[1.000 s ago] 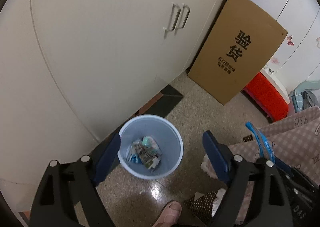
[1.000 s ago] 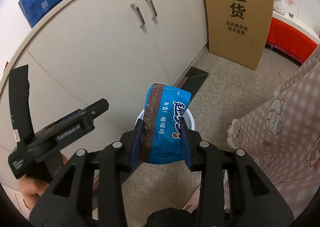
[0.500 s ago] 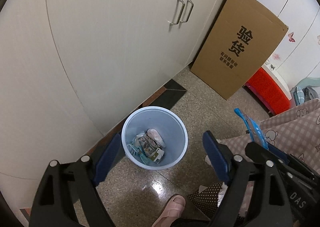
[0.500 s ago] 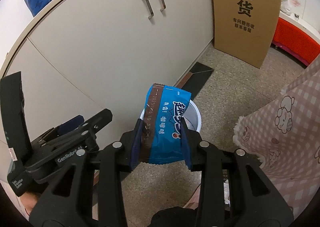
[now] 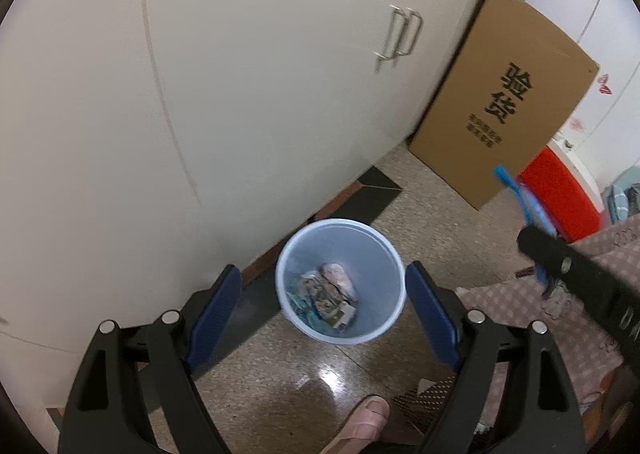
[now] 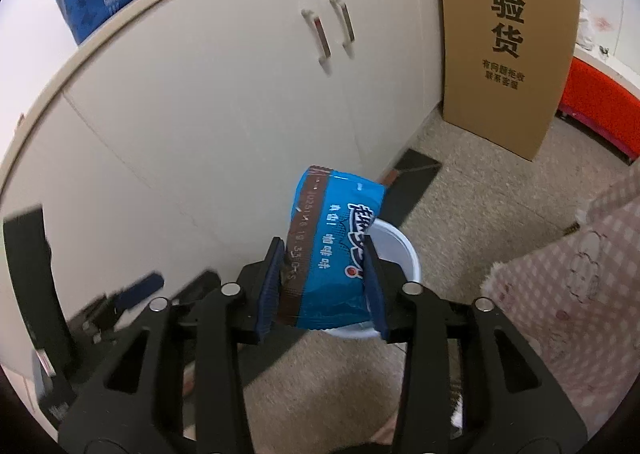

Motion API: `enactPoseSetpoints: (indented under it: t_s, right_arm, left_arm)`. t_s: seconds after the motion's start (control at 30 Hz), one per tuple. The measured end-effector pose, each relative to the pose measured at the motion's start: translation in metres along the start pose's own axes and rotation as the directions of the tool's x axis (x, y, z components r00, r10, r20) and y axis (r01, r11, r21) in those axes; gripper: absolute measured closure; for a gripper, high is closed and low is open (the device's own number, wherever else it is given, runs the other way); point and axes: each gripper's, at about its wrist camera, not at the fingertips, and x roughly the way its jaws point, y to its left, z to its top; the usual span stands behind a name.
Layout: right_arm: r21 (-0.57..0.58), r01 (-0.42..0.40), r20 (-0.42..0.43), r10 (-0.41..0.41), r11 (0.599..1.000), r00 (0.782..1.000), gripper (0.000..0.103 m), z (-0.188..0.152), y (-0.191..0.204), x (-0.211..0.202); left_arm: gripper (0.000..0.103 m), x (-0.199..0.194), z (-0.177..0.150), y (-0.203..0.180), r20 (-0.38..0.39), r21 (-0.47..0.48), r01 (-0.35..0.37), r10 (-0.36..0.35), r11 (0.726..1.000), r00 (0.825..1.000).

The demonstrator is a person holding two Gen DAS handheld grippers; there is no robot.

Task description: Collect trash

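blue wrapper (image 6: 332, 250) between opening jaws, hiding most of bin (image 6: 400, 250)

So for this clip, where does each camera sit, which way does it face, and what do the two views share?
Left wrist: on the left gripper, looking steeply down at the bin on the floor; own open fingers, a slippered foot and the right gripper's finger show.
Right wrist: on the right gripper, angled down at the cabinet; its jaws are opening around the blue wrapper; the left gripper shows.
Shared: bin, cabinet, cardboard box.
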Motion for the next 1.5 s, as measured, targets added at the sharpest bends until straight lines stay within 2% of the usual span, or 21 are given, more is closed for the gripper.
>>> enactPoseSetpoints:
  t_s: [0.03,0.1,0.17,0.43,0.63,0.8,0.97,1.1,1.3,1.4,1.5]
  right_arm:
    - [0.009,0.012,0.001,-0.012,1.000,1.000,0.041,0.001,-0.001,0.004]
    - [0.009,0.023,-0.001,-0.023,1.000,1.000,0.039,0.000,-0.003,0.007]
    - [0.022,0.014,-0.019,-0.013,1.000,1.000,0.038,-0.003,-0.006,0.010]
    - [-0.010,0.101,-0.029,-0.101,0.995,0.994,0.038,-0.019,-0.021,-0.009]
    - [-0.008,0.138,0.038,-0.138,0.990,0.990,0.036,-0.017,-0.034,-0.053]
    - [0.017,0.130,0.122,-0.131,0.991,0.984,0.035,-0.016,-0.043,-0.109]
    - [0.041,0.121,0.218,-0.127,0.992,0.968,0.032,-0.018,-0.056,-0.174]
    - [0.088,0.130,0.287,-0.151,0.988,0.946,0.031,-0.025,-0.082,-0.226]
    - [0.180,0.175,0.358,-0.230,0.968,0.905,0.030,-0.044,-0.138,-0.300]
    - [0.239,0.208,0.377,-0.288,0.949,0.881,0.029,-0.058,-0.173,-0.335]
    - [0.299,0.246,0.383,-0.352,0.922,0.854,0.029,-0.075,-0.205,-0.367]
  left_arm:
    - [0.021,0.000,0.001,0.001,0.003,0.000,-0.016,0.016,1.000,1.000]
    - [0.021,0.000,0.002,0.003,0.001,0.008,-0.048,0.048,0.999,0.999]
    - [0.021,0.002,0.003,0.004,-0.013,0.012,-0.051,0.051,0.999,0.999]
    - [0.021,-0.004,0.002,-0.010,-0.016,0.029,-0.014,0.015,0.999,1.000]
    - [0.021,-0.028,0.001,-0.037,0.008,0.072,0.020,-0.021,0.997,1.000]
    - [0.021,-0.061,-0.001,-0.065,0.044,0.104,0.047,-0.051,0.994,0.998]
    - [0.020,-0.108,-0.006,-0.103,0.098,0.146,0.113,-0.128,0.983,0.987]
    - [0.019,-0.143,-0.013,-0.143,0.131,0.203,0.162,-0.191,0.966,0.973]
    - [0.019,-0.185,-0.032,-0.214,0.130,0.300,0.234,-0.282,0.925,0.950]
    - [0.018,-0.203,-0.049,-0.259,0.113,0.369,0.273,-0.335,0.888,0.936]
    - [0.018,-0.213,-0.064,-0.298,0.057,0.417,0.341,-0.398,0.842,0.915]
